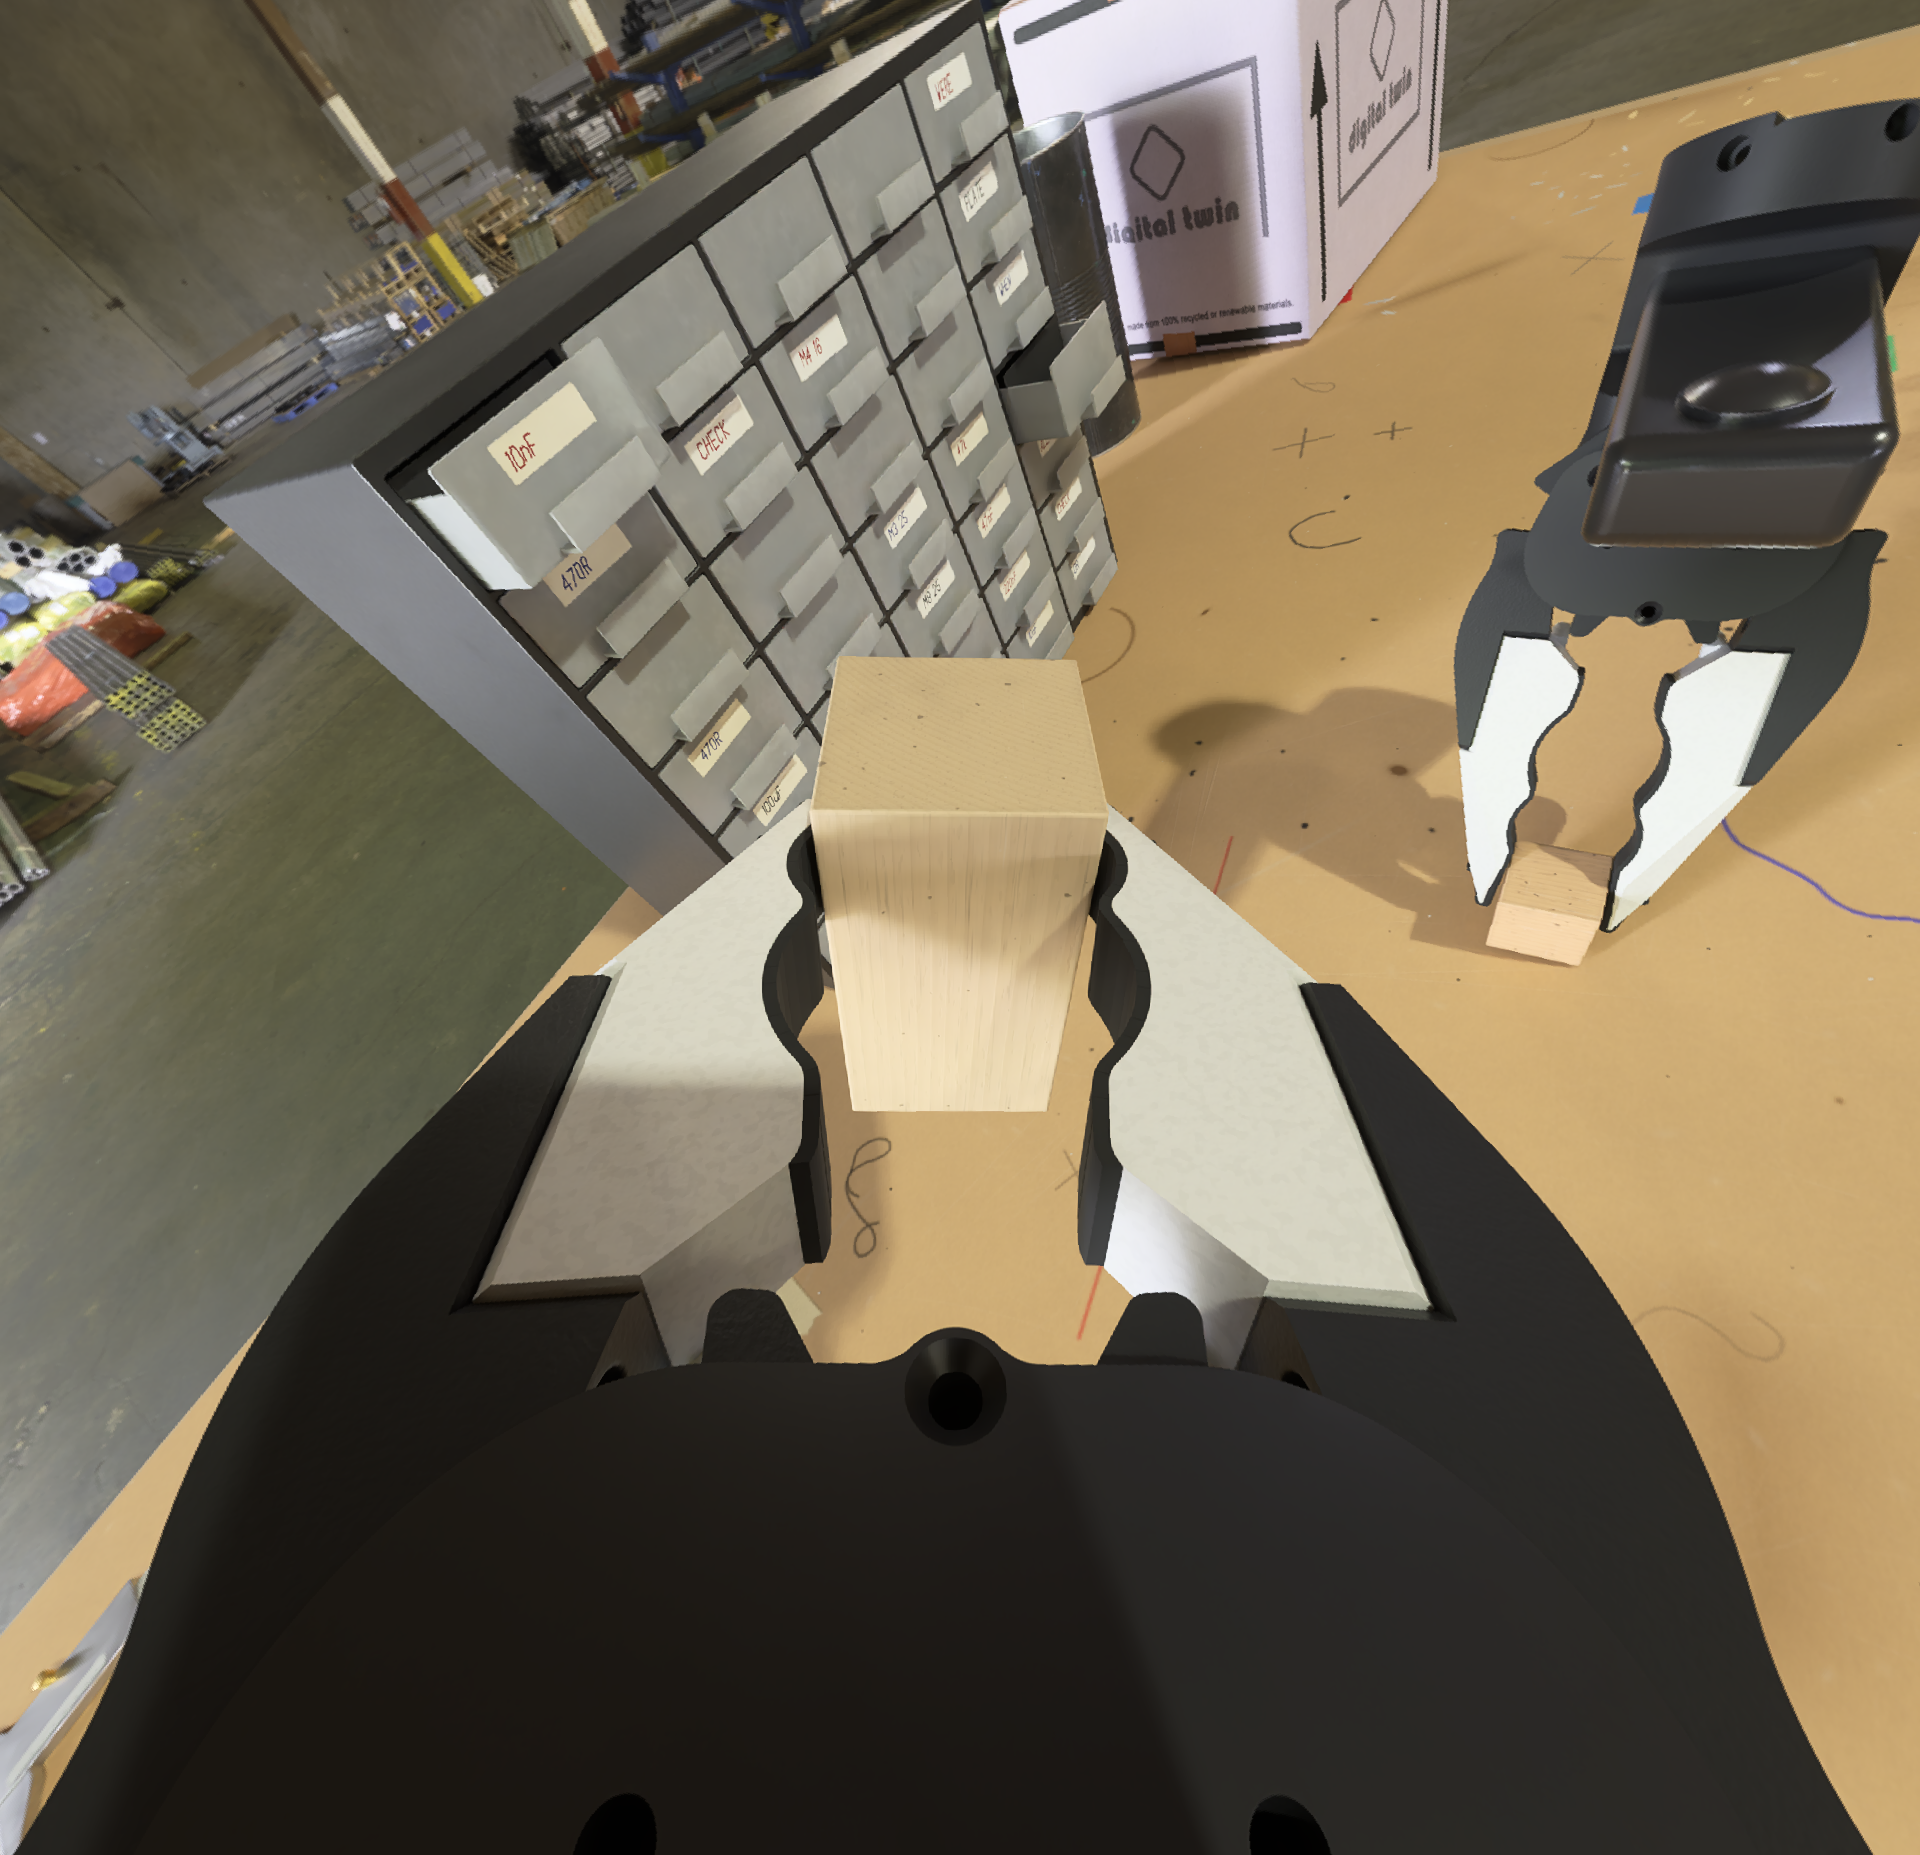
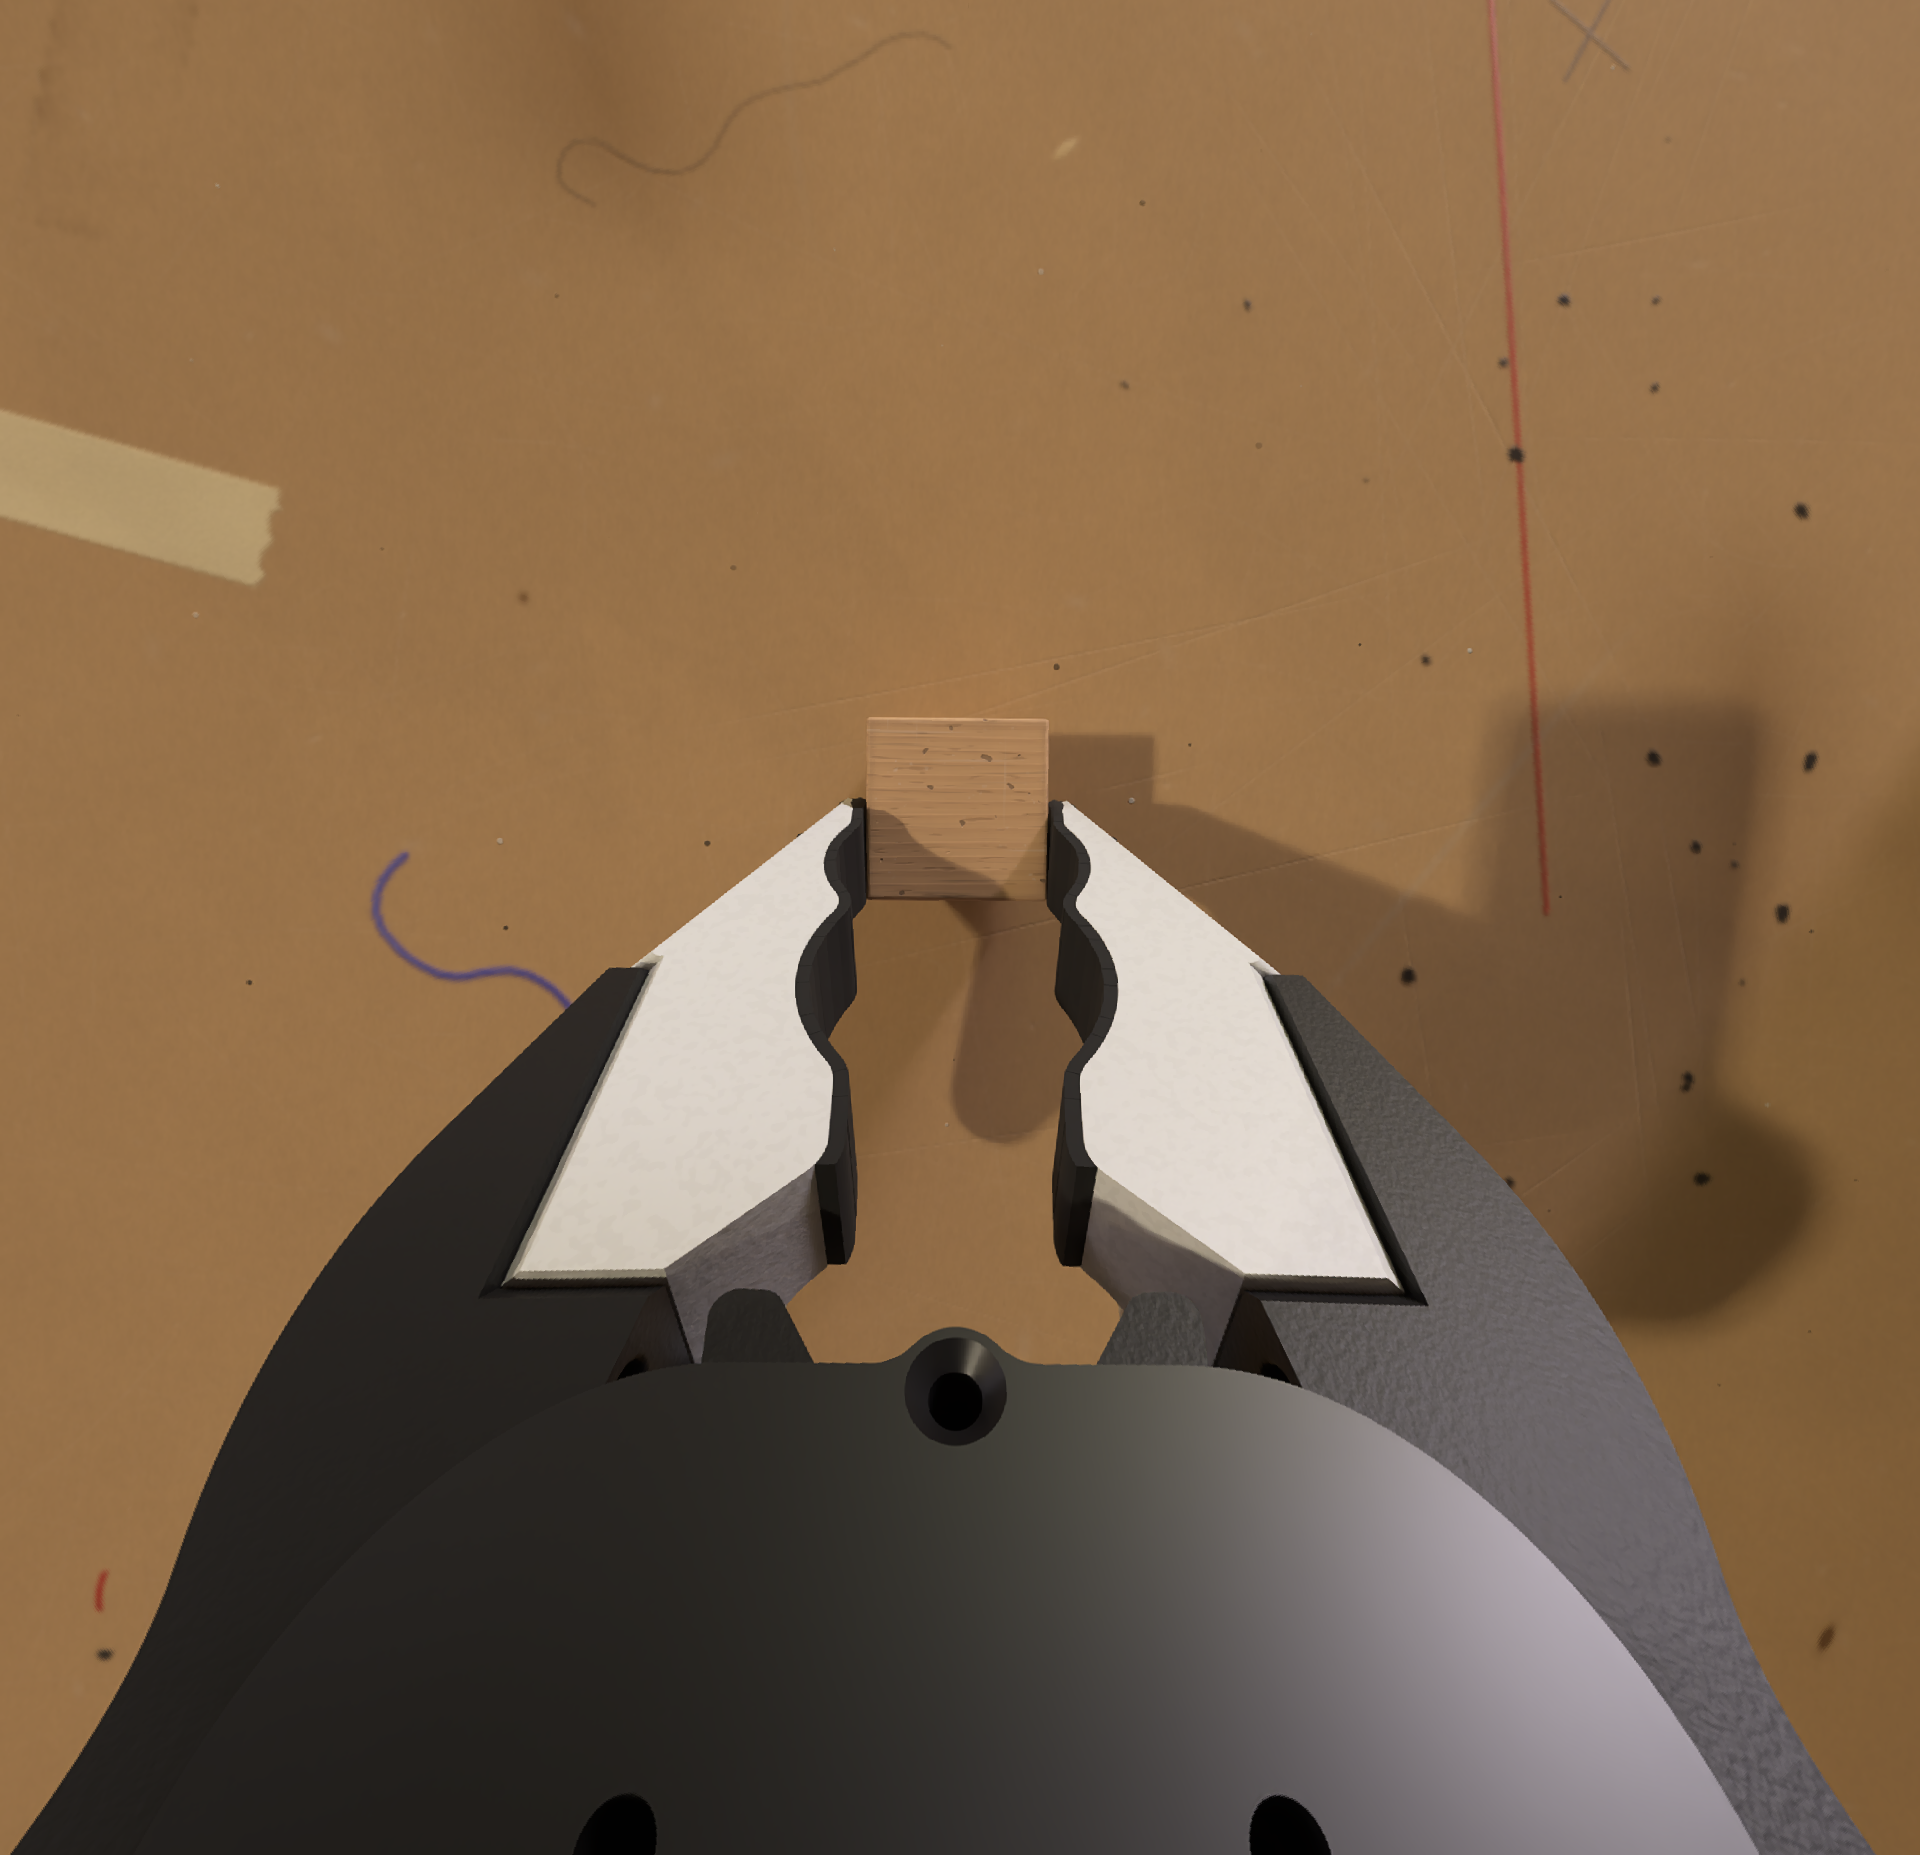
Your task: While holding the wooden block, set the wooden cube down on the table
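My left gripper (image 1: 956, 849) is shut on a tall pale wooden block (image 1: 956, 901) and holds it upright above the brown table (image 1: 1351, 1078). My right gripper (image 2: 954, 818) points straight down, and its fingertips touch both sides of a small wooden cube (image 2: 956, 797). In the left wrist view the right gripper (image 1: 1548, 914) stands to the right, and the cube (image 1: 1553, 886) rests on the table between its tips. The cube's shadow lies right beside it on the table (image 2: 623, 455).
A grey drawer cabinet (image 1: 779, 434) stands close behind the block, with one drawer (image 1: 1060, 382) pulled out on its right. A metal can (image 1: 1060, 205) and a white carton (image 1: 1226, 143) stand behind. The table's edge runs along the left. A tape strip (image 2: 135, 496) lies flat.
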Tool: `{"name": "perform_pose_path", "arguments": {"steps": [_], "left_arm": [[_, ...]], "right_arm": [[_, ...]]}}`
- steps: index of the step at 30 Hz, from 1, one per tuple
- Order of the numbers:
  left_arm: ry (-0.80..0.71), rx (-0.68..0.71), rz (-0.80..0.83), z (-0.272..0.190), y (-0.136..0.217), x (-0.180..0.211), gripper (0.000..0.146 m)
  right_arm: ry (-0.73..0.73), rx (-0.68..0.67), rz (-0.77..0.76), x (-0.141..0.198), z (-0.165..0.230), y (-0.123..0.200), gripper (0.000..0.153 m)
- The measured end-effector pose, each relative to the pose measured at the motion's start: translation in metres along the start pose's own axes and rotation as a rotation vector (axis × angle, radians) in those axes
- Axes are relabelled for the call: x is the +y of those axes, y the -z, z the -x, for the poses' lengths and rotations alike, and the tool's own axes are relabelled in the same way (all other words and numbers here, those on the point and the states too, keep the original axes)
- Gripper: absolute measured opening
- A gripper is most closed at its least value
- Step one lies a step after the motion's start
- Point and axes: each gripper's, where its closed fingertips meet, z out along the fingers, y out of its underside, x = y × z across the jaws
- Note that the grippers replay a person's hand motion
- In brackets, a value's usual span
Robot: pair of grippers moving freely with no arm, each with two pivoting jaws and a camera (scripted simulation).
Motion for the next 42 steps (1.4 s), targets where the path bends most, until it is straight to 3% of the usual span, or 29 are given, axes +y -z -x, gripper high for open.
{"name": "perform_pose_path", "arguments": {"steps": [42], "left_arm": [[-0.015,0.004,-0.009,0.0002,0.0007,-0.0014,0.049]], "right_arm": [[-0.074,0.022,-0.011,-0.0060,-0.0011,-0.0034,0.034]]}}
